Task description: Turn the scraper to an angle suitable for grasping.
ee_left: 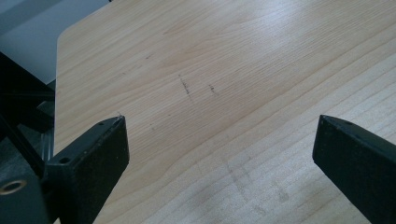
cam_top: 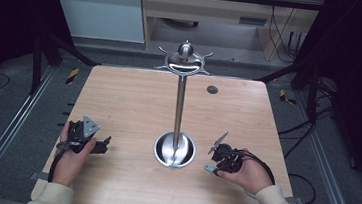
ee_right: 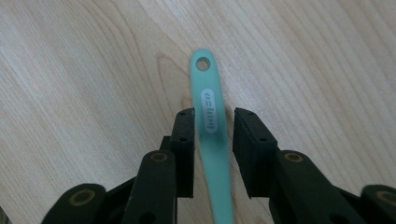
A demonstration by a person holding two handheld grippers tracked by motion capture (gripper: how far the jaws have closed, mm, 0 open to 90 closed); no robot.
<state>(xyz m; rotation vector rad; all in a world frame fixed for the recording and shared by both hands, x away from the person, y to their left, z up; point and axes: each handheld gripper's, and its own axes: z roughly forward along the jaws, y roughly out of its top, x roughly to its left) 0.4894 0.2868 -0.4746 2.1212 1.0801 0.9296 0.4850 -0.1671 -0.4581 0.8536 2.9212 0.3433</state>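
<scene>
Two hand-held grippers rest on the wooden table (cam_top: 134, 97), either side of a metal stand (cam_top: 179, 107).

The right gripper (ee_right: 212, 116) has its jaws closed in on a teal handle (ee_right: 210, 107), apparently touching it on both sides, though blur hides the contact; the handle's holed end pokes out just beyond the jaw tips. The left gripper (ee_left: 219, 140) lies with jaws spread wide over bare wood, the stand's round base well off to its right.
</scene>
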